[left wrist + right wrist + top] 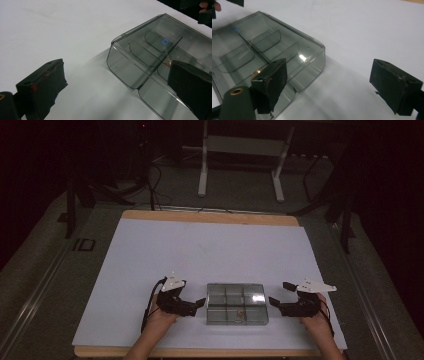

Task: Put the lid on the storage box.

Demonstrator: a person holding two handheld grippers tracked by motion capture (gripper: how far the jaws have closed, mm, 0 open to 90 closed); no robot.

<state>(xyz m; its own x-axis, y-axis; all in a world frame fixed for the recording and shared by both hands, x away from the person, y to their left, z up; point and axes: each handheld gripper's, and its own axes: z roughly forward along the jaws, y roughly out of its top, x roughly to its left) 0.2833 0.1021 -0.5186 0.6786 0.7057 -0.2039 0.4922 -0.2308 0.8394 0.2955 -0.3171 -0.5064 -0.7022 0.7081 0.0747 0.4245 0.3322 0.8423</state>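
A clear smoky-grey plastic box with six compartments (235, 303) sits at the near middle of the white table sheet (210, 245); the left gripper (192, 302) waits at its 9 o'clock, the right gripper (282, 296) at its 3 o'clock, both with jaws spread wide, holding nothing

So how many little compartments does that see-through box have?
6: the clear box is split into two rows of three, a far row and a near row. The near middle one holds a small brownish thing. None look hidden.
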